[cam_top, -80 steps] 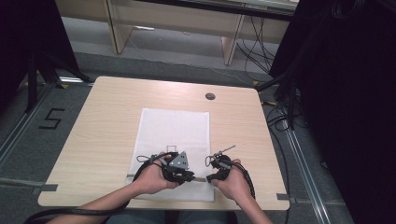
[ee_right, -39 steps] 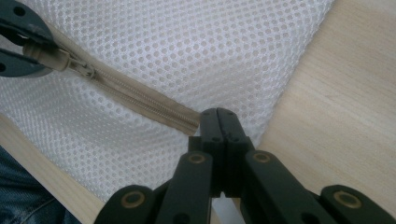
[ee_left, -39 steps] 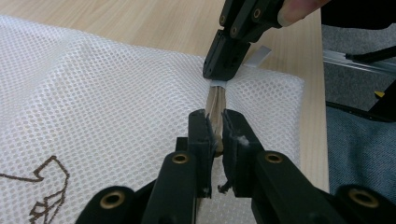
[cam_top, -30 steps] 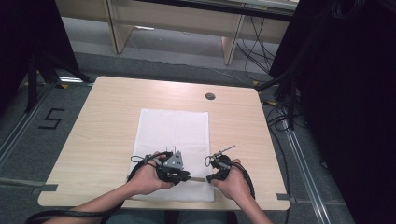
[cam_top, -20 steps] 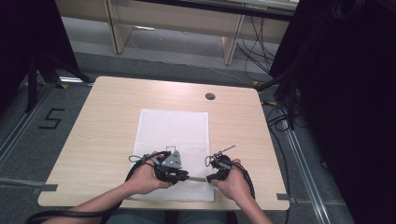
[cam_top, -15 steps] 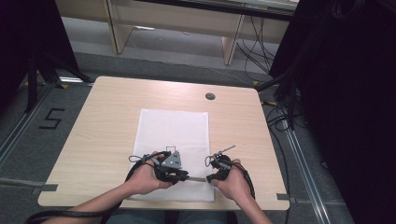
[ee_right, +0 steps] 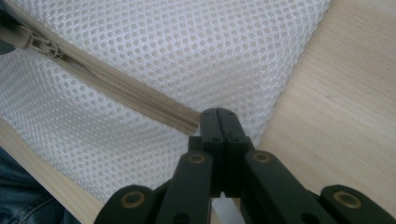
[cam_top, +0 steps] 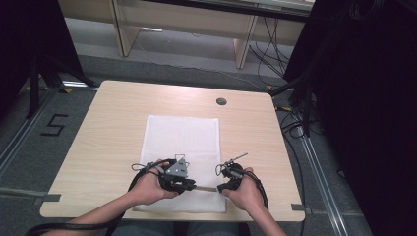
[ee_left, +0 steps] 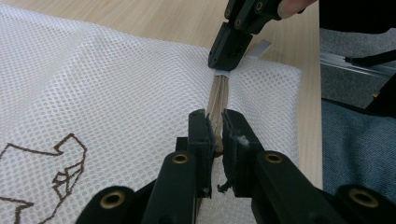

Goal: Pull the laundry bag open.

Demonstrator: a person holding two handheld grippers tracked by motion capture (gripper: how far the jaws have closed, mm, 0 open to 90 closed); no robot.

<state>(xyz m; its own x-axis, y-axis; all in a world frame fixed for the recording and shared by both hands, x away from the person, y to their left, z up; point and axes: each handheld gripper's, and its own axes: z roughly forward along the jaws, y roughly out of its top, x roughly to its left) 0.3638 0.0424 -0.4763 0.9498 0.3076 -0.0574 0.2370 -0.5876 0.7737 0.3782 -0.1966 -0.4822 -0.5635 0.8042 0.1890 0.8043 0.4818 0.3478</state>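
Observation:
A white mesh bag lies flat on the wooden table, with a beige zipper along its near edge. My left gripper points right and is shut on the zipper, which shows pinched between its jaws. My right gripper faces it and is shut on the zipper's far end, at the bag's near right corner. In the right gripper view its jaws meet with no gap, and the zipper slider sits at the upper left. The short stretch of zipper between the grippers is lifted and taut.
A brown outline print marks the mesh. A round cable hole sits near the table's far edge. Bare wood lies to the right of the bag. The person's legs are just below the near edge.
The left gripper sits slightly further left than in the earliest frame. Over the last second neither hand nor the bag has moved.

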